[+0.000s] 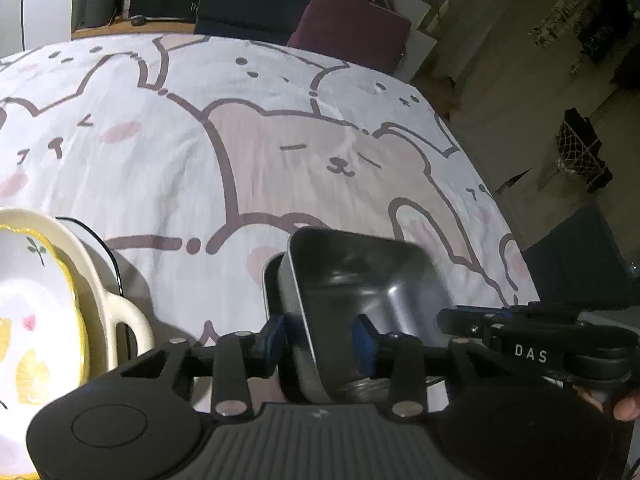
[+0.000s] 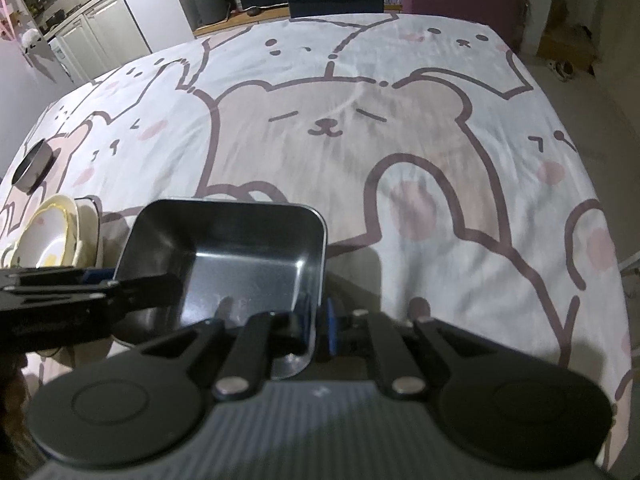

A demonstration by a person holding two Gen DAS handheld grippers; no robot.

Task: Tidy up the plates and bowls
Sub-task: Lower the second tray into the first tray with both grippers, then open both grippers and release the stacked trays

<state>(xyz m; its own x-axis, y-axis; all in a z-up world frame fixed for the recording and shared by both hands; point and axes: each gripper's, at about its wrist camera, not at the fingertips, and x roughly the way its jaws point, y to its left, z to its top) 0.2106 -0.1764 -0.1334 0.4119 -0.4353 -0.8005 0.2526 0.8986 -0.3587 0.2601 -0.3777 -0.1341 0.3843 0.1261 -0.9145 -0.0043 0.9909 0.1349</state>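
Two grippers are working on one dark metal rectangular tray [image 1: 372, 280] sitting on a worktop covered with a cartoon bear and bunny cloth [image 1: 248, 152]. The tray is tilted in the left wrist view, and another dark tray [image 1: 274, 284] peeks out right behind its left side; I can't tell if they are nested.

The left gripper [image 1: 320, 334] has its blue pads either side of the tray's left wall, and its jaws stand partly apart with gaps visible on both sides of the wall, so it isn't squeezing anything.

The right gripper [image 2: 318, 322] is a different story: its jaws are nearly together, pinched onto the tray's [image 2: 224, 256] near right corner wall. From the right wrist camera the left gripper's black arm comes in from the left edge over the tray's left rim.

Off to the left sits a stack of crockery: a white bowl with a wavy yellow rim [image 1: 36, 300] inside a cream dish with a handle [image 1: 120, 320]. Further back on the left there is a small dark round tin [image 2: 34, 166] on the cloth, well apart from the rest.

A fingertip [image 1: 626, 408] shows at the right edge of the left wrist view.
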